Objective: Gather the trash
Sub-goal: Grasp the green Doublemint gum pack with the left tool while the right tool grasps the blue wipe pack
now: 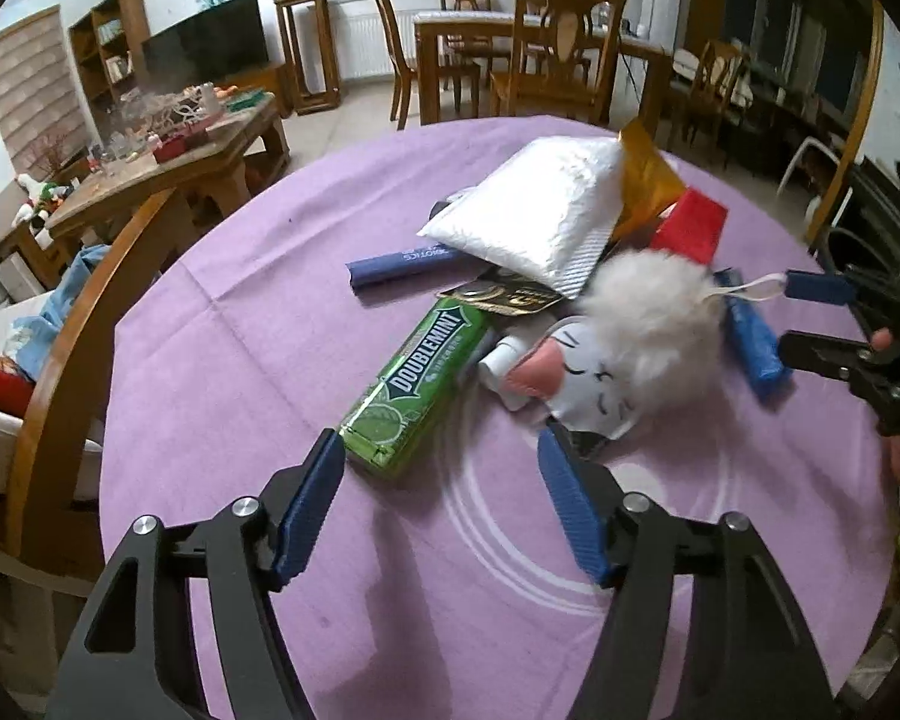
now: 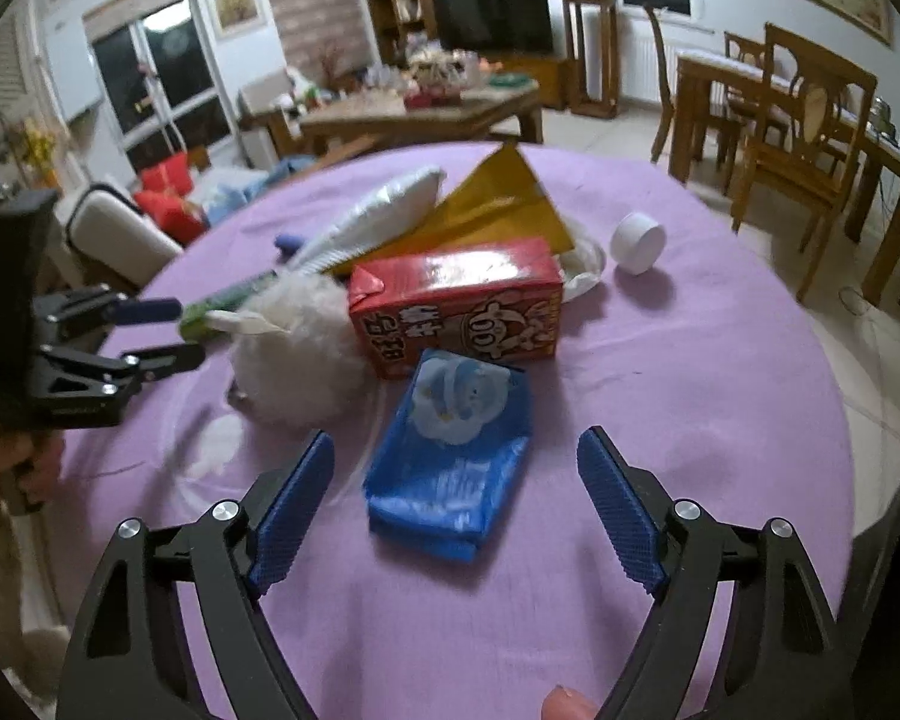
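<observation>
A pile of trash lies on the round purple table (image 1: 270, 360). In the left wrist view my left gripper (image 1: 441, 444) is open, low over the cloth, its fingertips just short of a green Doublemint gum pack (image 1: 417, 384) and a white fluffy toy (image 1: 648, 312). A white padded mailer (image 1: 528, 210), a gold wrapper (image 1: 648, 174) and a purple stick wrapper (image 1: 402, 261) lie behind. In the right wrist view my right gripper (image 2: 456, 450) is open around the near end of a blue wipes pack (image 2: 456, 450). A red drink carton (image 2: 456, 306) lies beyond it.
A white bottle cap (image 2: 637, 243) sits on the cloth at the right. Wooden chairs (image 1: 555, 42) and a dining table stand behind. A cluttered coffee table (image 1: 180, 144) is at the left. A chair back (image 1: 90, 312) curves along the table's left edge.
</observation>
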Motion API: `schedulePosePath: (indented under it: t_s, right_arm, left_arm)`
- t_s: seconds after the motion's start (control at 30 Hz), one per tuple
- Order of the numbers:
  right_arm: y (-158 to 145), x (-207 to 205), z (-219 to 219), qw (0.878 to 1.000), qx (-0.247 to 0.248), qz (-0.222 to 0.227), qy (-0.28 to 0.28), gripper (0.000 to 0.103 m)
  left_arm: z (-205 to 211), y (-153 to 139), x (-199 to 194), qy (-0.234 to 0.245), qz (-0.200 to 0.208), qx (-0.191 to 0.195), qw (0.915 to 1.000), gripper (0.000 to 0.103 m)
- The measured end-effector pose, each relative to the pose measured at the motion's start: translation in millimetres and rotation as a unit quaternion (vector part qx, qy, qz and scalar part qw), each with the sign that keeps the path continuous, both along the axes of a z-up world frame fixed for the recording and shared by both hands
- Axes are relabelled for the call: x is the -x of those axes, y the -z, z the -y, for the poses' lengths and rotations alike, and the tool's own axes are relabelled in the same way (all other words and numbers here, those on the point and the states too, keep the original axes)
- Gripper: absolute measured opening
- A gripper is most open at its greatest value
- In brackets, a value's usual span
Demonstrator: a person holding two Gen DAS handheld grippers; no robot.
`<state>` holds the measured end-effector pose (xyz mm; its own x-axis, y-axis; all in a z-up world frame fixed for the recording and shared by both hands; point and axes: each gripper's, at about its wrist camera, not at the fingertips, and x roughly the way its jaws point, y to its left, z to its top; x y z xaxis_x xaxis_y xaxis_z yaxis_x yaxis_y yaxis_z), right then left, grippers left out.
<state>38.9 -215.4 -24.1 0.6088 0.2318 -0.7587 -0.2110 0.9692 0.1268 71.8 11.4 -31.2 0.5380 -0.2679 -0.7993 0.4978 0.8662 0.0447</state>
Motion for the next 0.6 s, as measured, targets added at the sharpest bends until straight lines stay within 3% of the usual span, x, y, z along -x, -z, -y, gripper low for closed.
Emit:
schedulePosePath:
  t_s: [0.17,0.27,0.37,0.5,0.6]
  right_arm:
    - [13,-23,-9,0.999,0.017,-0.027,0.005,0.076]
    - [19,-29,-16,0.999,0.027,-0.031,0.003,0.071]
    - [20,-32,-20,0.999,0.031,-0.029,0.004,0.062]
    - [20,-32,-23,0.999,0.029,-0.027,0.008,0.058]
    - [19,-32,-19,0.999,0.022,-0.028,0.009,0.056]
  left_arm:
    - [2,3,-9,0.002,0.006,-0.013,0.9999,0.066]
    - [5,5,-13,0.008,0.015,-0.030,0.9994,0.060]
    - [2,4,-17,0.008,0.016,-0.021,0.9996,0.058]
    - [0,-3,-19,0.014,0.028,-0.013,0.9994,0.059]
    - [12,-4,-16,0.033,0.045,-0.043,0.9975,0.059]
